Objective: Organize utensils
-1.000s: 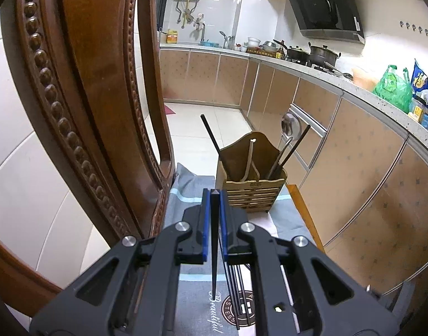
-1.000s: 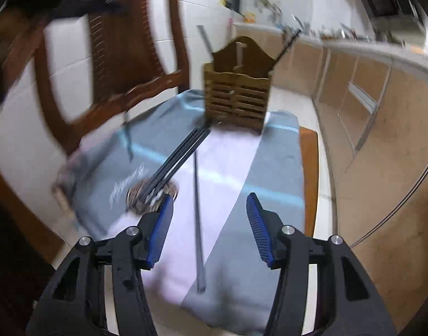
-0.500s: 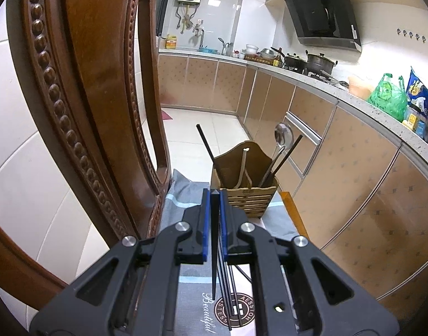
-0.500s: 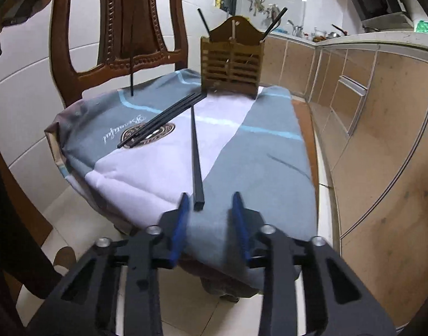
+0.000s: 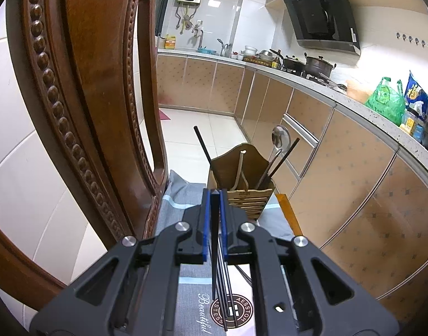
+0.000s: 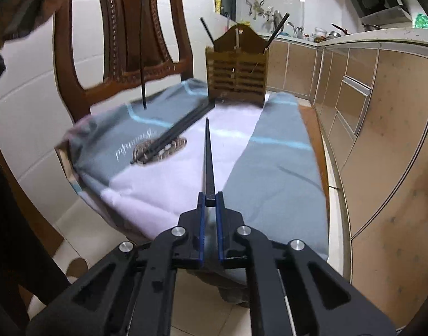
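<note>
While both grippers are busy with chopsticks, the job looks roughly half done. The wooden utensil holder (image 6: pixel 236 77) stands at the far end of the cloth-covered seat (image 6: pixel 269 173), and already holds a spoon (image 5: pixel 279 140), two dark chopsticks leaning outward and a pale utensil in the middle.

Up by the chair back (image 6: pixel 121 28), the left gripper (image 5: pixel 214 224) has its blue fingers (image 5: pixel 205 224) closed on one black chopstick (image 6: pixel 142 56), which hangs nearly upright with its tip just above the cloth. Nearer the front edge, the right gripper (image 6: pixel 210 204) has its fingers pinched shut on the thick end of a second chopstick (image 6: pixel 207 154); this one points straight ahead toward the holder, its far tip low over the cloth, though I cannot tell whether it still touches.

What is left: a bundle of loose chopsticks (image 6: pixel 172 137) lies diagonally across the printed logo (image 6: pixel 160 149), between the two grippers and the holder. I judge the two held sticks go into the holder next, then the bundle.
</note>
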The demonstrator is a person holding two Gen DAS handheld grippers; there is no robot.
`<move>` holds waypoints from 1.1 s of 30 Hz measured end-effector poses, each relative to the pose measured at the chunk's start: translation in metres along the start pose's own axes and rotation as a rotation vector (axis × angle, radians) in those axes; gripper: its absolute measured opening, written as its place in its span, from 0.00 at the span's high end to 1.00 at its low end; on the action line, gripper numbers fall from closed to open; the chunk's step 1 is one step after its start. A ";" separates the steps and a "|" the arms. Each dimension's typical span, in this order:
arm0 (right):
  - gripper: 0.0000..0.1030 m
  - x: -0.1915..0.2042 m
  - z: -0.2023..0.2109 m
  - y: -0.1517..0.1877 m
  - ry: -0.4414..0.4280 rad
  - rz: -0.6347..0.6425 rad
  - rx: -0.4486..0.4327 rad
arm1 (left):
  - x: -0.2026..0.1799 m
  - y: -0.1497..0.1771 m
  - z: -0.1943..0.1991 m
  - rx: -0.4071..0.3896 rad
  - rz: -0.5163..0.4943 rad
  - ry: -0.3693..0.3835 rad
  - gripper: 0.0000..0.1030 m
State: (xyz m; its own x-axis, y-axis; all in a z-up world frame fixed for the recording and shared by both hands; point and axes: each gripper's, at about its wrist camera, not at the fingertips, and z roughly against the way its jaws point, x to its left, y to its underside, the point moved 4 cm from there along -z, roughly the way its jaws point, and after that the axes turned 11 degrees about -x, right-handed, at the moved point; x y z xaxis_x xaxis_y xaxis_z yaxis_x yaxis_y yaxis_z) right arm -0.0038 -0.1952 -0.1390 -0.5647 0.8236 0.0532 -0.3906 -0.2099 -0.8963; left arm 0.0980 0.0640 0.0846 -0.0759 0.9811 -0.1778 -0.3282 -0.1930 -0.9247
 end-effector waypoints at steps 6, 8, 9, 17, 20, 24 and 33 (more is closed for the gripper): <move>0.93 -0.004 0.010 -0.029 -0.015 -0.085 -0.042 | 0.006 0.001 -0.003 0.007 0.016 0.003 0.94; 0.93 -0.009 0.017 -0.049 -0.015 -0.108 -0.079 | 0.008 0.000 -0.003 0.008 0.020 0.003 0.94; 0.93 -0.011 0.019 -0.058 -0.014 -0.111 -0.092 | 0.010 0.000 -0.004 0.009 0.023 0.002 0.94; 0.93 -0.037 0.014 -0.145 -0.008 -0.157 -0.173 | 0.021 0.001 -0.009 0.019 0.044 -0.003 0.94; 0.93 -0.042 0.005 -0.172 -0.002 -0.150 -0.192 | 0.026 0.003 -0.011 0.022 0.050 -0.004 0.94; 0.93 -0.046 -0.007 -0.206 0.000 -0.138 -0.210 | 0.034 0.004 -0.015 0.021 0.068 0.002 0.94; 0.93 -0.060 -0.017 -0.293 0.025 -0.132 -0.298 | 0.044 0.009 -0.019 0.024 0.077 0.014 0.94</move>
State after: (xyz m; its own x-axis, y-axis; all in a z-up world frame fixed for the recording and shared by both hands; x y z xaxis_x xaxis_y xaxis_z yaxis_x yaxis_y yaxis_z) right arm 0.1566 -0.1740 0.1127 -0.5039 0.8470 0.1695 -0.2269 0.0596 -0.9721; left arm 0.1097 0.1056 0.0624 -0.0887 0.9634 -0.2531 -0.3444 -0.2681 -0.8997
